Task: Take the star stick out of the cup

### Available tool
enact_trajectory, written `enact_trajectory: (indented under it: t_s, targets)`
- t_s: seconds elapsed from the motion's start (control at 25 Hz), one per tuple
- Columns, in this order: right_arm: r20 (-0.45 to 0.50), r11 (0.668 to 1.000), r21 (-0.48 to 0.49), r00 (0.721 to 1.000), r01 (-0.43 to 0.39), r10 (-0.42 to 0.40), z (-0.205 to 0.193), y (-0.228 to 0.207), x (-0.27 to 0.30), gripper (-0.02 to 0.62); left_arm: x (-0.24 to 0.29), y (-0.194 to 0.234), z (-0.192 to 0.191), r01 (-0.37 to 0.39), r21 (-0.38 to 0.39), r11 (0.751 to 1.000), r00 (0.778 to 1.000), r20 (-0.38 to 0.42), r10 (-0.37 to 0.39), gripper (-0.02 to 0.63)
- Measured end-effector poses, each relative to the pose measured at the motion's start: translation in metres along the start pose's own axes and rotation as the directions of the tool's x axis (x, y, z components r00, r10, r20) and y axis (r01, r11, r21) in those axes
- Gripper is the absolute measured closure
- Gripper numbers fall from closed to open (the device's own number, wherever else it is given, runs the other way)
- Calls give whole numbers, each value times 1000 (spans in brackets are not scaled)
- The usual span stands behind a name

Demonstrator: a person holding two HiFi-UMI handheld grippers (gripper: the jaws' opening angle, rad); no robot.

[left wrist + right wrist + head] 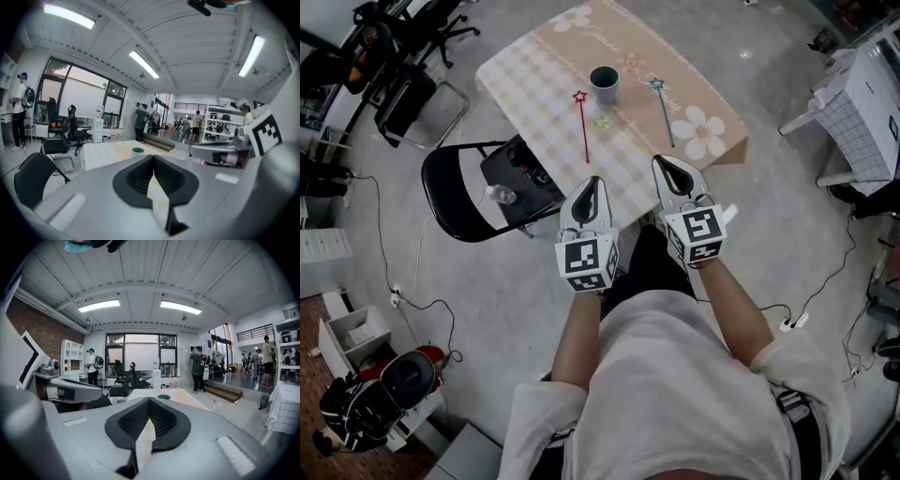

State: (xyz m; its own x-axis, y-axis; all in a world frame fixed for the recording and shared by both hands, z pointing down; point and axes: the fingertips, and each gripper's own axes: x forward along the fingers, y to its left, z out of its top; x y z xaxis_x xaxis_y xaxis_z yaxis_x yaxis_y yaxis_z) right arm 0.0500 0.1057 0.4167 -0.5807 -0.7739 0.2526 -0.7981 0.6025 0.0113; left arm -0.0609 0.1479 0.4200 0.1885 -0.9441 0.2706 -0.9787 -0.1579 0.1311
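Observation:
A teal cup (603, 82) stands on the cloth-covered table (534, 70), and no stick rises from it. On the cloth to its left lies a red star stick (582, 122). A blue star stick (664, 111) lies to its right, and a pale yellow one (617, 132) lies faintly between them. My left gripper (593, 182) and right gripper (661, 161) hover side by side over the table's near edge, both shut and holding nothing. The cup (138, 151) shows small beyond the left gripper (153, 157). Beyond the right gripper (149, 400) the cup (163, 397) shows again.
A black folding chair (450, 202) stands at the table's near left, with a dark bag and a bottle (500, 195) on it. A white cart (862, 103) is at the right. Cables cross the floor. Office chairs and people stand in the background.

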Motion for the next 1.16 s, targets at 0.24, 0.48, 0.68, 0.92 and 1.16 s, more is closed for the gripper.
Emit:
enact_trajectory:
  t_s: [0.24,0.48,0.68,0.92,1.16]
  targets:
    - [89,998,-14,995,54,-52,28,14,-57,597,-31,-28,19,53,17,998,997,62,-54,604]
    - [132,997,-27,988,78,-74,51,21,-84,597,-43,-56,33,100,28,995,991,82,-102,604]
    - [143,994,-18,984,105,-101,55,21,-103,597,-53,-67,32,123,32,992,989,81,-126,604]
    - [151,991,-15,980,132,-129,59,21,-111,597,-56,-75,37,157,40,987,983,86,-159,604]
    - [136,989,-49,982,136,-128,66,20,-123,597,-66,-79,35,145,15,989,986,83,-146,604]
